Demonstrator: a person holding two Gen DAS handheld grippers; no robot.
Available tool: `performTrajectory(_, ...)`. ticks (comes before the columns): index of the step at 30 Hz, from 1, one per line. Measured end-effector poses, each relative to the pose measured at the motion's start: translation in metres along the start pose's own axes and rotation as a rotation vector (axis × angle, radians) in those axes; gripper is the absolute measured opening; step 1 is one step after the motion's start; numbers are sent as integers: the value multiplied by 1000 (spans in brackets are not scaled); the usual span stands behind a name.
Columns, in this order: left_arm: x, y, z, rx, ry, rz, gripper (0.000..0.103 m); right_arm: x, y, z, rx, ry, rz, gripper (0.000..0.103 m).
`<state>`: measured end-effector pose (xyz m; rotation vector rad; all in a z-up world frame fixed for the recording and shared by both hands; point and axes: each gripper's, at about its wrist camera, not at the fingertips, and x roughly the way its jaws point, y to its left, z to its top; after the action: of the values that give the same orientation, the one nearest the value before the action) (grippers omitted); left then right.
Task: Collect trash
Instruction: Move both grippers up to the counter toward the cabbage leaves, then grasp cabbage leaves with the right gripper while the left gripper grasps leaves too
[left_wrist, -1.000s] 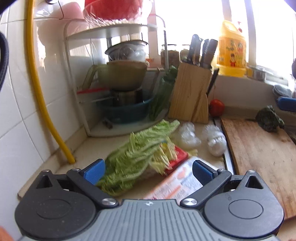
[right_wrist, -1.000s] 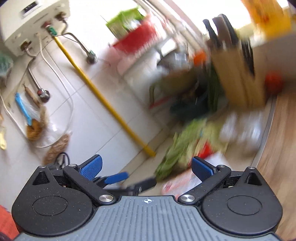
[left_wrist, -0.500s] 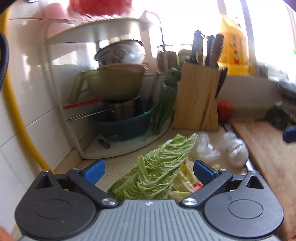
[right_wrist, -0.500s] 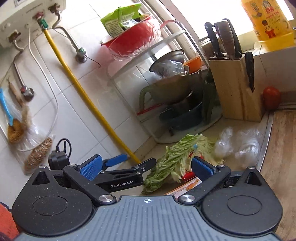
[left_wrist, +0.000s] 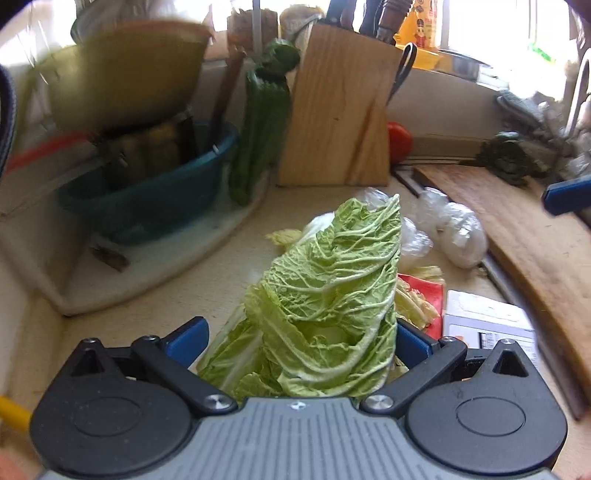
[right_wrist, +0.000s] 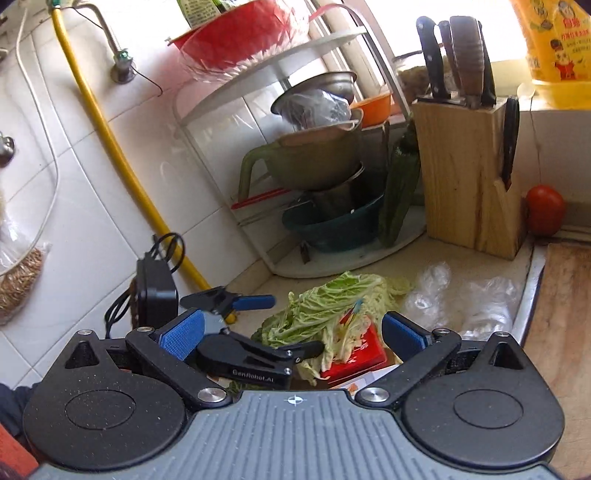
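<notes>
Left wrist view: cabbage leaves at 6 o'clock between wide-open left gripper, nothing pinched; right gripper open, empty; risk: limp leaves slipping, dragging red packet at 3 o'clock.

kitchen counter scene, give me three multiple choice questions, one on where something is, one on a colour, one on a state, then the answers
1. Where is the tomato?
A. beside the wooden knife block
B. in the teal basin
C. on the top shelf

2. What colour is the flat packet under the cabbage leaves?
A. blue
B. red
C. black

3. How does the left gripper stand?
A. shut on nothing
B. out of view
C. open, with the leaves between its fingers

Answers:
1 A, it sits on the counter right of the block.
2 B, red shows below the leaves in both views.
3 C, both blue pads sit apart, either side of the leaves.
</notes>
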<state>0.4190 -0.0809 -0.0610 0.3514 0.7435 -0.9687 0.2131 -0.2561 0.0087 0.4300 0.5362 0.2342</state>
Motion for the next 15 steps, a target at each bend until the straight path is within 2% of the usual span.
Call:
performTrajectory(3,9,19,2,-82,48,-104,102,9,-4,0,15,26,5,103)
performTrajectory(6,12,21,0,-116,65,-133,102,15,-5,1,28,35,-9,103)
performTrajectory(7,11,22,-1,-131,68,-140,100,17,-6,1,29,38,-15,103)
performTrajectory(9,8,24,-2,-168,73,-169,88,20,-6,2,26,44,-29,103)
performTrajectory(11,2,25,-5,-212,84,-189,72,23,-6,3,21,50,-44,102)
performTrajectory(12,-2,25,-7,-225,84,-189,70,23,-6,3,18,49,-53,102)
performTrajectory(14,-9,25,-11,-241,83,-186,58,25,-6,4,13,46,-69,101)
performTrajectory(15,-11,27,-12,-262,84,-187,56,26,-7,5,14,45,-73,101)
